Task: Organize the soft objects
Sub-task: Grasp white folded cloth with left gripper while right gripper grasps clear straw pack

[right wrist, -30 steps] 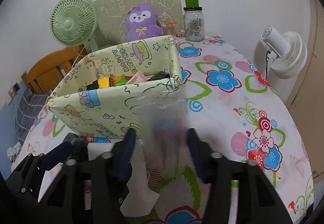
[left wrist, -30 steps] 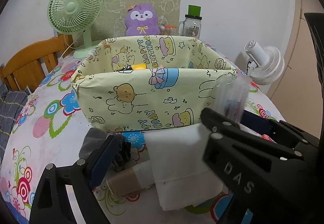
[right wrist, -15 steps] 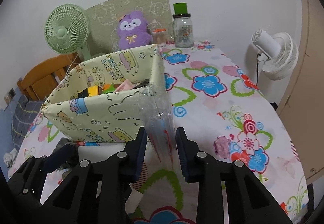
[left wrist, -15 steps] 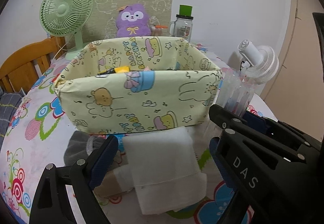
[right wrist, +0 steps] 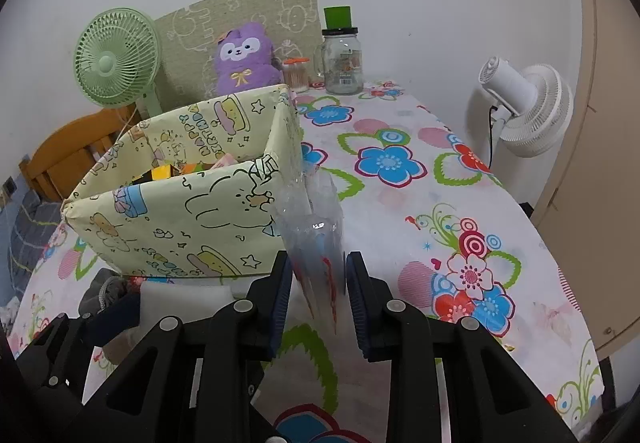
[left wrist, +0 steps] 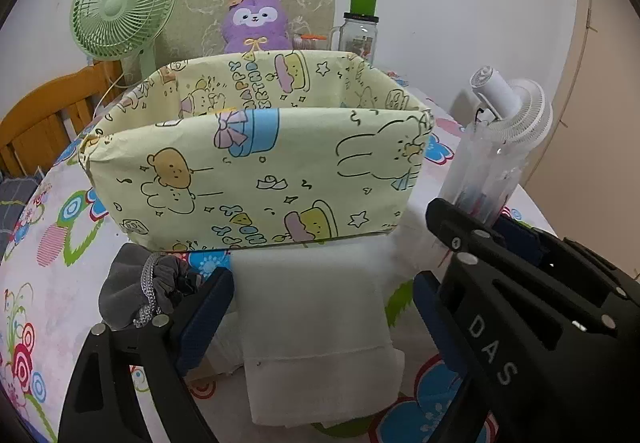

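Since a second earlier the right gripper had narrowed onto the clear plastic bag, ready to lift into the box; the left gripper stayed wide over the white cloth.

Left wrist view: low, close, tilted down past own fingers at near wall of pale-yellow cartoon-print fabric box. Right wrist view: slightly higher, further right. Both share box, flower-print bench, far wall.

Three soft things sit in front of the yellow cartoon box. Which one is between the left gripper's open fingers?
The folded white cloth, lying flat between the left gripper fingers. The grey drawstring pouch sits outside its left finger; the clear plastic packet is clamped in the right gripper.
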A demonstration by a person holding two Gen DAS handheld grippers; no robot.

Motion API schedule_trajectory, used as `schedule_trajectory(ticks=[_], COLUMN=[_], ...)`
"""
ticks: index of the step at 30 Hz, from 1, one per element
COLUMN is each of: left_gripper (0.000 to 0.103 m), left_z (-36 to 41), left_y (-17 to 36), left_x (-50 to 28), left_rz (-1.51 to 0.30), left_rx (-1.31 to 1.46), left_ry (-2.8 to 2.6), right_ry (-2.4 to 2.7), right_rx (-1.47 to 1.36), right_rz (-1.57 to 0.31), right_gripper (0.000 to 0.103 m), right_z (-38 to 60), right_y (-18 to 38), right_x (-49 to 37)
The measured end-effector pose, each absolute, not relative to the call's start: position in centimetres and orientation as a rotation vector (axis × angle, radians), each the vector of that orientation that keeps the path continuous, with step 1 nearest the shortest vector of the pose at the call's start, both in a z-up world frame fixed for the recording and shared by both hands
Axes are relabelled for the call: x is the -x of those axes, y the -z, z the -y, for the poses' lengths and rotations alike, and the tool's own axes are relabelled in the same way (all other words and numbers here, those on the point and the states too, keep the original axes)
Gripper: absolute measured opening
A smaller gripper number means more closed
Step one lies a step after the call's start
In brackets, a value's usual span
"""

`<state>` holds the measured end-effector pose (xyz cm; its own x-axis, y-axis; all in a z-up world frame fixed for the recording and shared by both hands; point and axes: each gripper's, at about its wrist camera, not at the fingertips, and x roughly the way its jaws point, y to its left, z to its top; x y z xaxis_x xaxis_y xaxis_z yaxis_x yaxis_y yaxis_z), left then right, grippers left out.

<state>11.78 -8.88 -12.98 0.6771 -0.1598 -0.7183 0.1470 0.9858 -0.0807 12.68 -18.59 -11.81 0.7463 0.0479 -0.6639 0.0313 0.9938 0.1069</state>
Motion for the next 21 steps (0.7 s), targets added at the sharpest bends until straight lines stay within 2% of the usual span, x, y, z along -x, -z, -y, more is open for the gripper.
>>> schedule_trajectory(ticks=[6, 13, 21], left_gripper=[0.074, 0.062, 0.057], left_z=[8.6, 8.4, 8.4], left_y=[14.0, 14.3, 13.3], left_x=[-12.5, -12.8, -12.4], left_rz=[-0.846, -0.857, -0.837], left_rx=[0.022, 0.031, 0.030], left_ry=[0.160, 0.170, 0.180], right_ry=[-0.001, 0.005, -0.001], right_rx=[-0.114, -0.109, -0.110], right_rz=[-0.726, -0.724, -0.727], right_gripper=[0.031, 0.032, 0.032], right_z=[18.6, 18.3, 18.3], right_y=[11.9, 11.9, 11.9], right_x=[-13.0, -13.2, -13.2])
